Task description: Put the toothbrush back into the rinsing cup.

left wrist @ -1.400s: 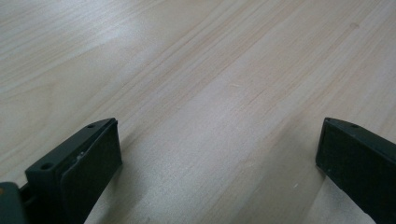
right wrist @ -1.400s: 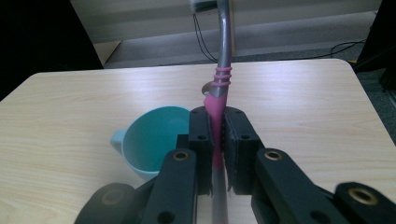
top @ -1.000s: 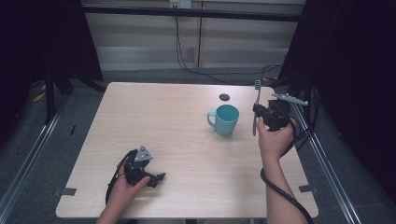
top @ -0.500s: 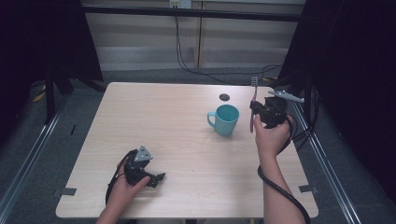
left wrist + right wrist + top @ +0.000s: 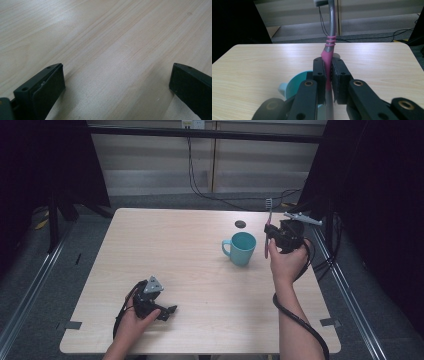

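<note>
At the near edge of the pale wooden table (image 5: 200,270), the left gripper (image 5: 170,310) lies at rest under a person's left hand (image 5: 131,322), its jaws standing wide apart over bare wood, nothing between them. Farther across, toward the right side, the right gripper (image 5: 328,75) is raised above the tabletop, its two black jaws clamped together on the pink handle of a toothbrush (image 5: 267,227). The brush stands nearly upright, bristle head up, grey neck rising above the pads. Just to the left of it, on the table, sits a teal mug (image 5: 240,248), mouth open, handle turned to the left. Beyond the mug a small dark disc (image 5: 240,224) lies on the wood, and behind the table's far edge black cables (image 5: 200,180) trail along the wall.

The step in hand looks like setting the brush into the mug. To do it well, the handle's lower end should be carried squarely over the mug's mouth before lowering, kept clear of the rim, and the clamp released only once the tip rests inside, so the light mug is not nudged or tipped.
</note>
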A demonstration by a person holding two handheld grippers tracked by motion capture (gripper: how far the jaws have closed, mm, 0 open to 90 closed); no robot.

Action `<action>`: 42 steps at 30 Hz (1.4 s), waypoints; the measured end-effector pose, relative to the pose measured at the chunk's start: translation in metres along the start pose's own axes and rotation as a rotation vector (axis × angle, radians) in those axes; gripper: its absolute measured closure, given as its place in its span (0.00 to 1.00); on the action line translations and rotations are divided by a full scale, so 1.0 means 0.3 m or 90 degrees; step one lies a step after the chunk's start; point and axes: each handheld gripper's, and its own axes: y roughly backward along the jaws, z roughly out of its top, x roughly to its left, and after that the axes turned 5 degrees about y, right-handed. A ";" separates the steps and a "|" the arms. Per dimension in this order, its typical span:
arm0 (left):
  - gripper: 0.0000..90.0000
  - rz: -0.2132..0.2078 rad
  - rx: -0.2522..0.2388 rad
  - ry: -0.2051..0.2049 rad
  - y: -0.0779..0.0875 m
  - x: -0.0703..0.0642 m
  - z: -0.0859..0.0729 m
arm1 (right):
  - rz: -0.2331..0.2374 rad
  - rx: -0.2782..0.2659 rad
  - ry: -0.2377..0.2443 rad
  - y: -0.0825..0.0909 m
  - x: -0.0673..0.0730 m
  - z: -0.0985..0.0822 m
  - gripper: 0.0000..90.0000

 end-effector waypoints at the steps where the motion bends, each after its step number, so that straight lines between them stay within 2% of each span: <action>1: 0.00 0.000 -0.001 0.001 0.000 0.000 0.000 | 0.000 0.001 0.000 -0.002 0.003 0.003 0.92; 12: 0.00 0.001 0.000 -0.002 0.000 0.001 0.000 | 0.007 0.001 0.016 -0.035 0.033 0.032 0.92; 25: 0.00 0.000 -0.001 -0.003 0.000 0.001 0.000 | 0.017 -0.003 0.021 -0.080 0.072 0.047 0.92; 35: 0.00 0.000 -0.001 -0.002 0.000 0.000 0.000 | 0.024 -0.004 0.000 -0.113 0.062 0.036 0.92; 42: 0.00 0.000 -0.001 -0.003 0.000 0.000 0.000 | 0.025 0.001 0.000 -0.136 0.063 0.033 0.92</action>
